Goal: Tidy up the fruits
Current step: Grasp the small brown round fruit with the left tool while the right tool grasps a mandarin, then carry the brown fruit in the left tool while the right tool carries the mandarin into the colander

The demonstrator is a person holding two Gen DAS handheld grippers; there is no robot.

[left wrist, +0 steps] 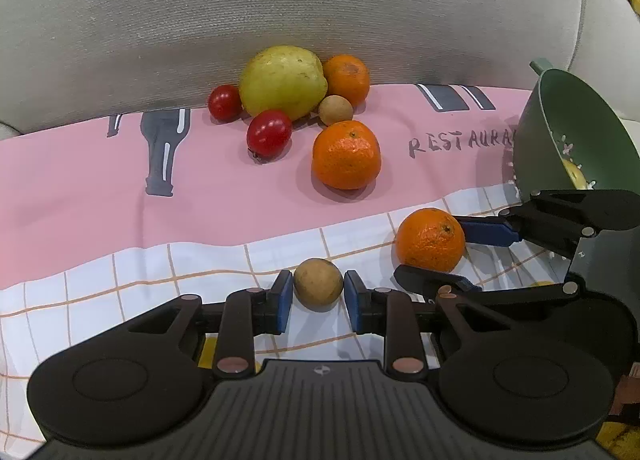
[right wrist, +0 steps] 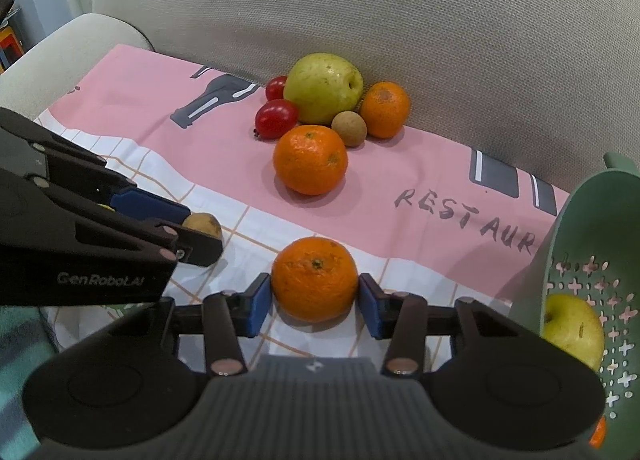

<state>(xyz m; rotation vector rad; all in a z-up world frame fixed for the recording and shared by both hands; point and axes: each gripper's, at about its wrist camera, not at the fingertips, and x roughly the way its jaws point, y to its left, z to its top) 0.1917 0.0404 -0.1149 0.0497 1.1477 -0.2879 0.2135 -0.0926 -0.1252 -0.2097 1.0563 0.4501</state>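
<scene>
Behind everything stands the grey sofa back (left wrist: 320, 12), and the fruits at the far side lean against it, so they do not roll away. On the seat lies the pink and white cloth (left wrist: 100, 188), which gives one flat place for sorting. At the right edge the green colander (right wrist: 576, 228) is tilted with its mouth toward the fruits; I think it is the place where they should go, because a yellow-green apple (right wrist: 572, 328) already lies inside it.

Next in size is the big yellow-green fruit (left wrist: 284, 80), resting against the sofa back. Around it are gathered one mandarin at the back (left wrist: 347, 78), two red tomatoes (left wrist: 269, 133) and a small brown fruit (left wrist: 335, 110). One more mandarin (left wrist: 346, 154) sits alone a little nearer.

On the white checked part, the right gripper (right wrist: 315, 296) has its jaws around a mandarin (right wrist: 315, 278). The blue pads (right wrist: 258, 306) are at both sides of it, touching or almost touching, so it seems to pinch the fruit, which is not lifted yet.

Smallest is the brown round fruit (left wrist: 318, 282). The left gripper (left wrist: 318, 296) holds its jaws close at both sides of it, with a thin gap visible, so the grasp looks not finished.
</scene>
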